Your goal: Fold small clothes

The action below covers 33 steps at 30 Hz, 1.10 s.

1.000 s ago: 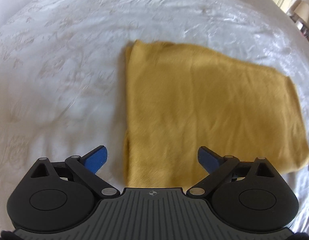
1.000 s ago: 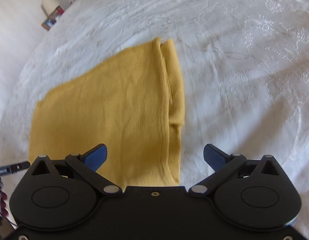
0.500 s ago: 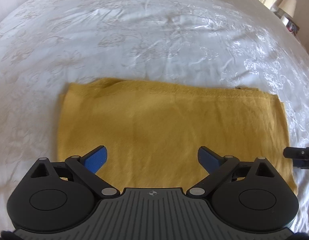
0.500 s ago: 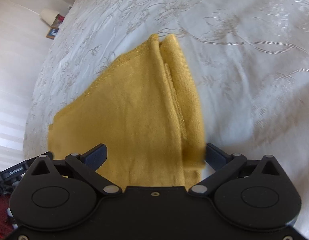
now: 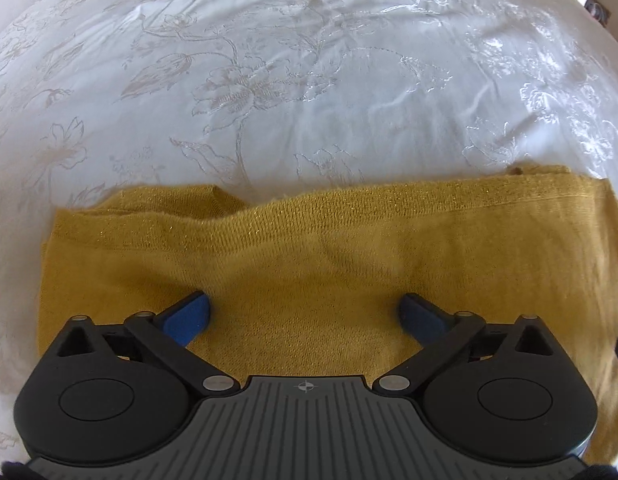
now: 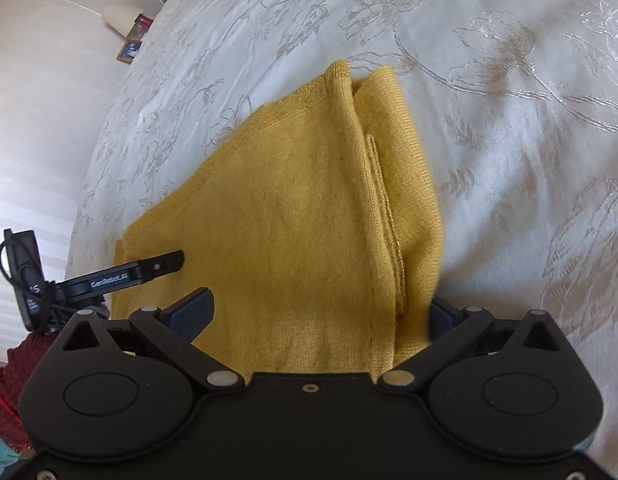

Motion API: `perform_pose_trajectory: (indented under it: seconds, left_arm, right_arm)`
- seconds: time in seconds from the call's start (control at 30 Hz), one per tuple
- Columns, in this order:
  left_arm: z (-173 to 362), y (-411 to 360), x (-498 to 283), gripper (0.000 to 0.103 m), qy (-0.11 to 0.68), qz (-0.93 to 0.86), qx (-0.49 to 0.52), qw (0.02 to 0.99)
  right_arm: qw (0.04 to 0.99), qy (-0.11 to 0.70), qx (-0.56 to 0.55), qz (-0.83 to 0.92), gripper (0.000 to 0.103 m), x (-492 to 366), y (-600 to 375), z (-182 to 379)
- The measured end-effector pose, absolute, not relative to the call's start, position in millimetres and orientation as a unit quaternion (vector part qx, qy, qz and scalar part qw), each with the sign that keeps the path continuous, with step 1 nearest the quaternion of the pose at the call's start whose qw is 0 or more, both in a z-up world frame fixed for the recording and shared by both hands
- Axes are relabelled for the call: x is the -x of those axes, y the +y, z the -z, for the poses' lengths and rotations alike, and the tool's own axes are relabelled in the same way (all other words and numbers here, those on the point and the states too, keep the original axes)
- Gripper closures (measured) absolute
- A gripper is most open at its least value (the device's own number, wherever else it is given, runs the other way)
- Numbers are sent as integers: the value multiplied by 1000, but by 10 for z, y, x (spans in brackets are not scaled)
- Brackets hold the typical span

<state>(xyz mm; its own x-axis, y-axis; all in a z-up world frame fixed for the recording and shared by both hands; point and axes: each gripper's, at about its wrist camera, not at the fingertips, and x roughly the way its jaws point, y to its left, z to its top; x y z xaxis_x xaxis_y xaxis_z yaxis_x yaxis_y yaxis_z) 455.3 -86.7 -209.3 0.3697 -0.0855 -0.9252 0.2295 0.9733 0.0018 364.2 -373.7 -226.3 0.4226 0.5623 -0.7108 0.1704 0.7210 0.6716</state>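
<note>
Your left gripper sits low over the folded mustard garment, jaws spread wide, the white embroidered bedspread at 12 o'clock. Your right gripper, jaws likewise apart, straddles the garment's layered edge at 1 o'clock.

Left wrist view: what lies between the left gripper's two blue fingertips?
Only the yellow garment, lying flat on the white bedspread; the left gripper is open over it.
</note>
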Motion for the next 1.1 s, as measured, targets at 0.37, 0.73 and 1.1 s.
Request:
perform_pose_trajectory:
  seconds: [0.37, 0.73, 1.1]
  left_arm:
    - [2151, -844, -4623, 0, 562, 92, -52, 820]
    - [2120, -854, -4678, 0, 571, 94, -49, 814]
    - [2065, -908, -5016, 0, 579, 65, -38, 812]
  right_arm:
    - [750, 512, -389, -154, 0, -3496, -3995, 2318]
    - [766, 553, -299, -136, 58, -3520, -3806, 2147]
    - [768, 551, -303, -121, 73, -3475, -3742, 2100]
